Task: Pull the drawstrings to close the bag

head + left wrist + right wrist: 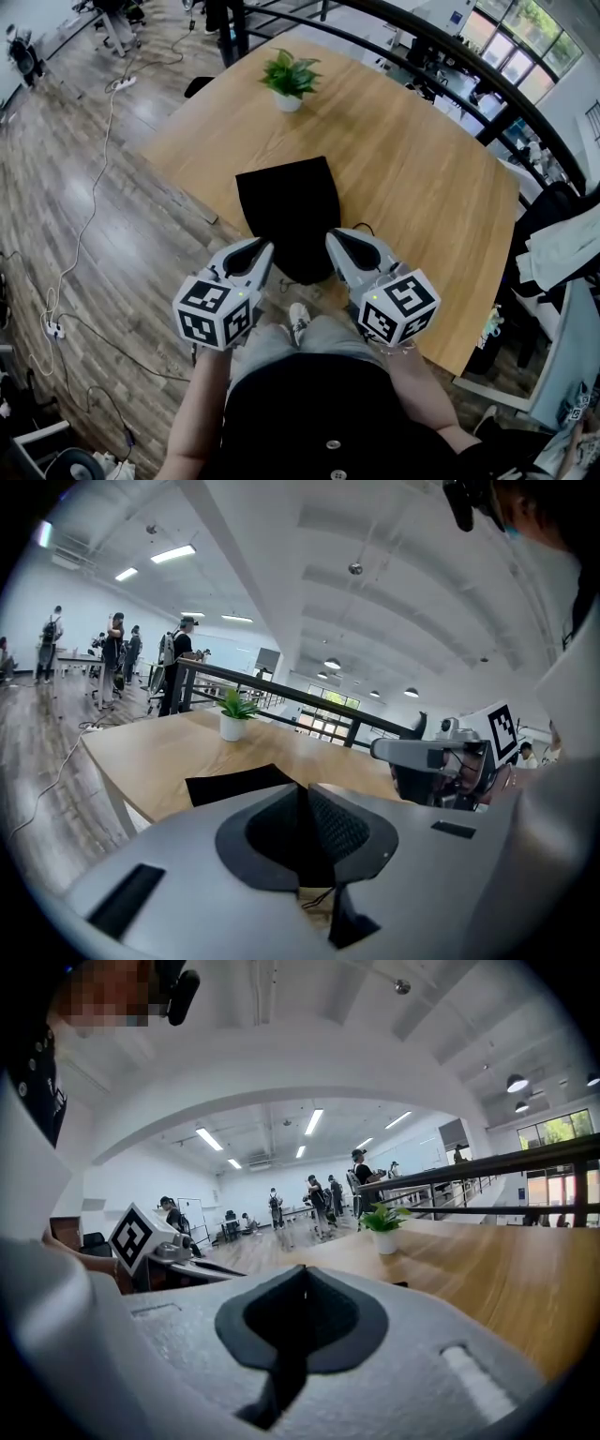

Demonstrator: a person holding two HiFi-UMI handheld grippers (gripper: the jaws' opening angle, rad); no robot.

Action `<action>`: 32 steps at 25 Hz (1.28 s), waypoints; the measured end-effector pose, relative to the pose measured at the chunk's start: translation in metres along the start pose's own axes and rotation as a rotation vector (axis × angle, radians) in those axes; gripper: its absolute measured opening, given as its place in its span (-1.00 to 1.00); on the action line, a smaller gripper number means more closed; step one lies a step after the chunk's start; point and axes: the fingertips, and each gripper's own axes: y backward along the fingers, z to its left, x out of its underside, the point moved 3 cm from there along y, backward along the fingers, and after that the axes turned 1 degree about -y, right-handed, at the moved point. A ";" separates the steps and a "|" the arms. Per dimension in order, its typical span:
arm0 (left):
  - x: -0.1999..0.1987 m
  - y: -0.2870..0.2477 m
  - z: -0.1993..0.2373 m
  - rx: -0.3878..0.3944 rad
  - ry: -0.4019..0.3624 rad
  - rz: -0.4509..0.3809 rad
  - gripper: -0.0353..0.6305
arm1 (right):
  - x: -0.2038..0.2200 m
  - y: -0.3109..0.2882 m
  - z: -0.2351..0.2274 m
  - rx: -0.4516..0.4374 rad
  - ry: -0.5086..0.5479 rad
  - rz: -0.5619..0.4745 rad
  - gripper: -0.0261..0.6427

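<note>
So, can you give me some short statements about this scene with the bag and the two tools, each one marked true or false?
1. A black fabric bag lies flat on the light wooden table. True.
2. A green plant in a white pot stands on the far part of the table. True.
3. The bag touches the pot. False: bare wood shows between them.
4. The left tool and the right tool are at the bag's far end. False: both are at its near end, close to the person.
5. The right tool's jaws stand wide apart. False: they are together.
</note>
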 end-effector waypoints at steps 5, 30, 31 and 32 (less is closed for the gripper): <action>-0.007 0.009 -0.002 -0.064 -0.018 -0.075 -0.83 | 0.003 -0.004 0.013 -0.043 -0.023 0.024 -0.93; 0.012 0.007 -0.010 -0.022 0.046 -0.041 -0.85 | 0.022 -0.015 0.033 -0.083 0.058 0.113 -0.93; 0.012 0.007 -0.011 -0.021 0.045 -0.041 -0.85 | 0.024 -0.015 0.033 -0.084 0.055 0.116 -0.93; 0.012 0.007 -0.011 -0.021 0.044 -0.040 -0.85 | 0.025 -0.016 0.033 -0.085 0.051 0.121 -0.93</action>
